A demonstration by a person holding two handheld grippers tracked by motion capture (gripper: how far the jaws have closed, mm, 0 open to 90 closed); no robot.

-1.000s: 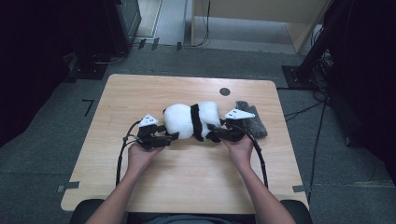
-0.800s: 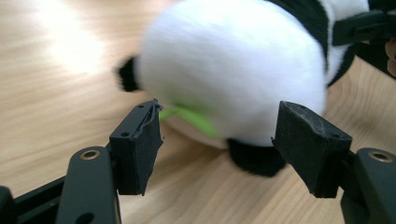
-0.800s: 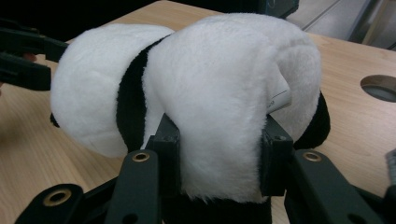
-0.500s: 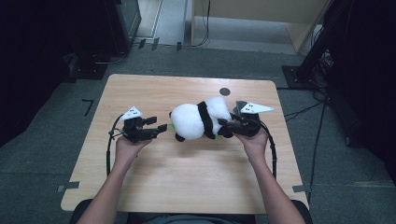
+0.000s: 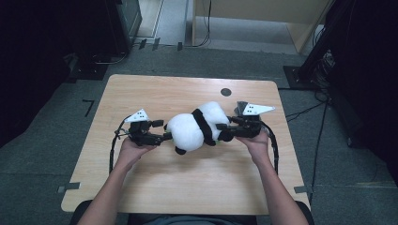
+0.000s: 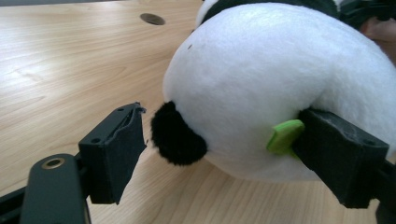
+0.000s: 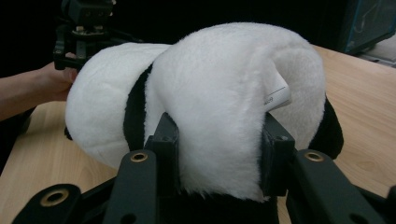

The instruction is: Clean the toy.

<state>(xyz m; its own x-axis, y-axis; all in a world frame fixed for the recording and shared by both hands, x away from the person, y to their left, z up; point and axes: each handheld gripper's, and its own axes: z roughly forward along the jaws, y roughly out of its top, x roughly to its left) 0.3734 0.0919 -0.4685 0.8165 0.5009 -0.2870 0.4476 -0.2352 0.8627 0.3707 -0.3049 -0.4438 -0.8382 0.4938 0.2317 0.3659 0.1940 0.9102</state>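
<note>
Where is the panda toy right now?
In the high view the panda toy lies mid-table, between the left hand-held gripper and the right hand-held gripper, which pinches it.

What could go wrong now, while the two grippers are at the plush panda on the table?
1. The right gripper pinches only a fold of the plush panda; the soft fur might slip out.
2. The left gripper has just been opening; one jaw touches the green tab, the other stands apart from the black ear, so that end may sag onto the table.
</note>
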